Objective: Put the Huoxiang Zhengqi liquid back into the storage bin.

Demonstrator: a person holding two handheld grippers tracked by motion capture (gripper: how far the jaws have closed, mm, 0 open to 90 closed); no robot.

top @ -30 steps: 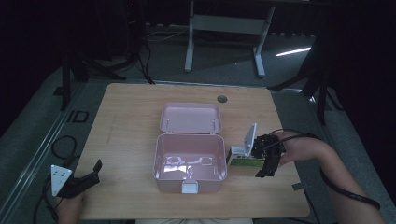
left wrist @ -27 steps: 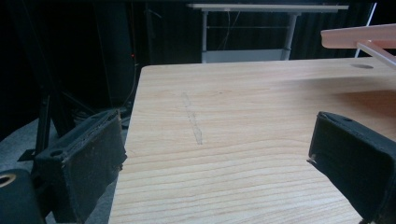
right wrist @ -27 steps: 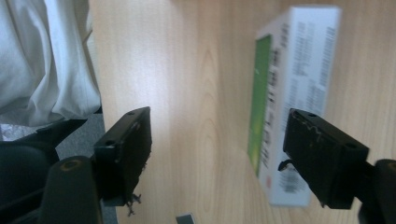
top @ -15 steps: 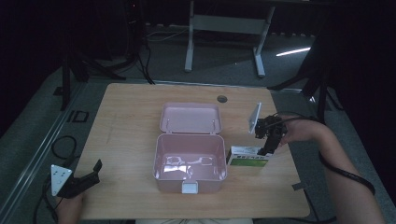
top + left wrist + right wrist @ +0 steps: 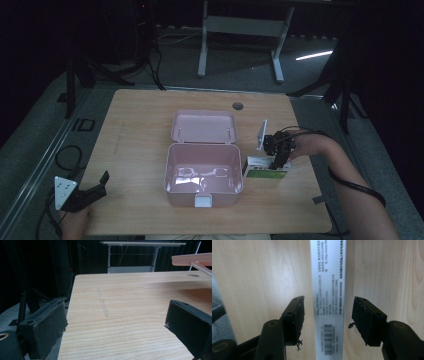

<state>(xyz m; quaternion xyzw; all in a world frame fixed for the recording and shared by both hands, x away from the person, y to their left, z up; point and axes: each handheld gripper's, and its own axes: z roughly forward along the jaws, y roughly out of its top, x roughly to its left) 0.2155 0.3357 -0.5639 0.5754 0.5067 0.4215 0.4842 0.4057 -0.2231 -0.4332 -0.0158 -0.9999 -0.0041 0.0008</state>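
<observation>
An open pink lunch box (image 5: 186, 198) stands mid-table with its lid (image 5: 204, 127) folded back. Just to its right a small white and green carton (image 5: 259, 170) lies on the wood. My right gripper (image 5: 276, 161) points down over the carton's right end. In the right gripper view the carton's white printed edge (image 5: 328, 277) runs between the two black pads (image 5: 295, 315), with a gap on each side. These jaws have just been closing around it, and the right gripper (image 5: 328, 315) is still open. My left gripper (image 5: 97, 187) rests open at the table's front left corner, holding nothing (image 5: 116, 322).
The wooden table (image 5: 135, 125) has a round cable hole (image 5: 237, 106) near its back edge. The pink lid's edge (image 5: 192, 259) pokes in at the top right of the left gripper view. Dark stands and cables surround the table.
The right hand has come down and slightly left, bringing its gripper onto the carton. The left gripper has not moved.
</observation>
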